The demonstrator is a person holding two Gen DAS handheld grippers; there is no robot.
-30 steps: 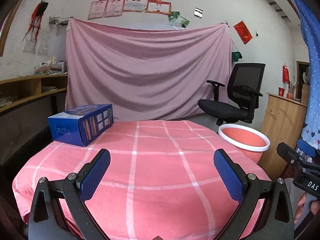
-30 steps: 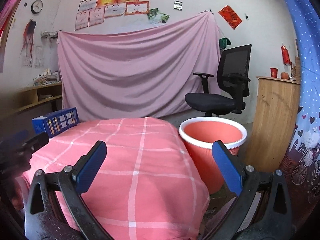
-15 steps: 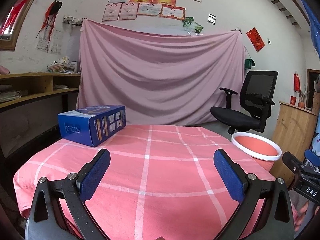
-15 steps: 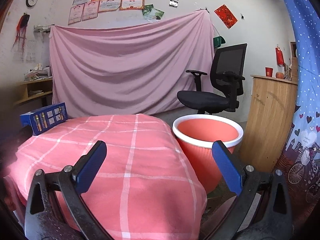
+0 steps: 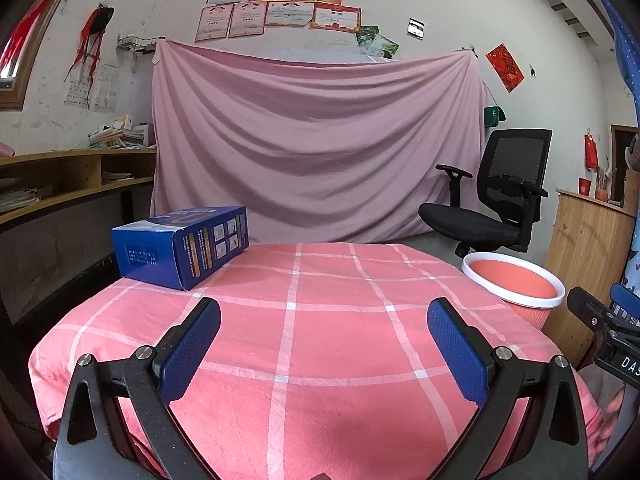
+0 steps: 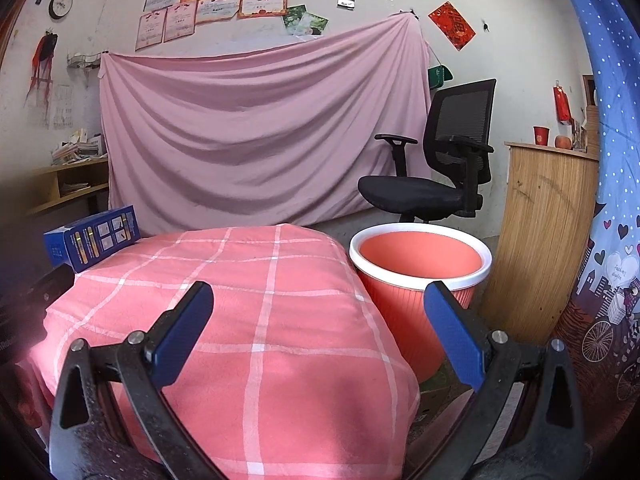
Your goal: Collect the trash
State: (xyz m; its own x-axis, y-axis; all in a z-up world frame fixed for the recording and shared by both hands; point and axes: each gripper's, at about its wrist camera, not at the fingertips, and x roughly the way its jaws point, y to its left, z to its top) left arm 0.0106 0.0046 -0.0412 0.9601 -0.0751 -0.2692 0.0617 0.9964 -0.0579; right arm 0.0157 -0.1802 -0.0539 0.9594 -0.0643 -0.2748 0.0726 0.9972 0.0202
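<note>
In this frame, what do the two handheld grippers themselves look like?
Both look the same. The left gripper and right gripper have matte black, scissor-like frames with triangular cut-outs and silver pivot screws. Each finger carries a long blue textured pad. No cables or sleeves are visible; white lettering "DAS" shows on the right one's body in the left view.

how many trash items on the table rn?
1: the blue box at the far left corner of the pink checked table. Nothing else shows on the cloth; the near edge is hidden behind the grippers.
</note>
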